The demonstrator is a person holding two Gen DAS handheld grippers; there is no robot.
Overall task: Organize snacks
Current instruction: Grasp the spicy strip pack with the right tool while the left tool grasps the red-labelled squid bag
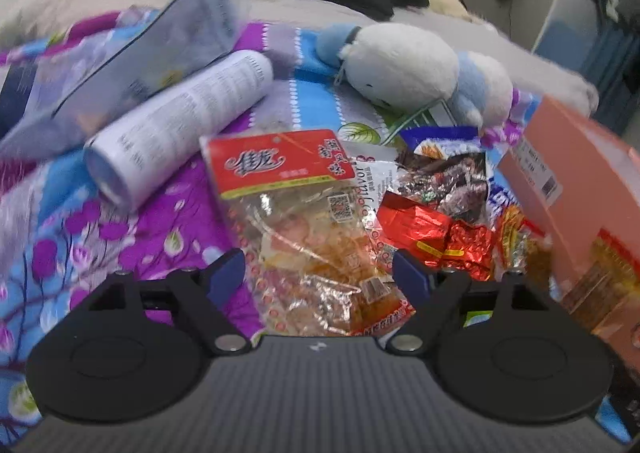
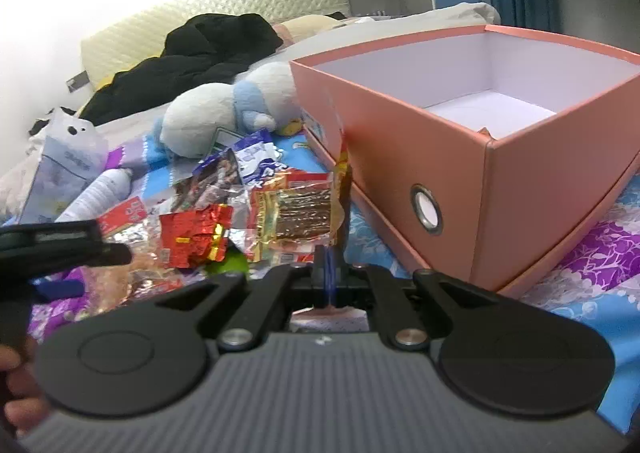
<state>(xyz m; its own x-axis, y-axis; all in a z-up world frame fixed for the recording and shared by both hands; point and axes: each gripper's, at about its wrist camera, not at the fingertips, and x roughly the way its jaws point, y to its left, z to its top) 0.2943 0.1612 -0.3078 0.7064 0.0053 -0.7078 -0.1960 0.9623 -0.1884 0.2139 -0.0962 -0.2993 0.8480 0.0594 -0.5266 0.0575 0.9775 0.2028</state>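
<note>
My left gripper [image 1: 320, 269] is open over a clear snack bag with a red header [image 1: 280, 165]. The bag lies on the bedspread between the two blue-tipped fingers, and the pads stand clear of it. Right of it is a pile of snacks with red foil packets [image 1: 436, 237]. My right gripper [image 2: 330, 269] is shut on a thin gold and red snack packet [image 2: 343, 181], which stands upright and edge-on in front of the pink box [image 2: 400, 157]. The box is open with a white inside. The pile, with its red foil packets [image 2: 196, 241] and a packet of brown strips [image 2: 298, 217], lies left of the box.
A white and blue plush toy [image 1: 408, 65] lies behind the snacks, with a white printed cylinder [image 1: 180, 125] and a pale pouch [image 1: 160, 49] to the left. Black clothes [image 2: 192, 53] are heaped near the padded headboard. A hand [image 2: 16, 381] shows at the lower left.
</note>
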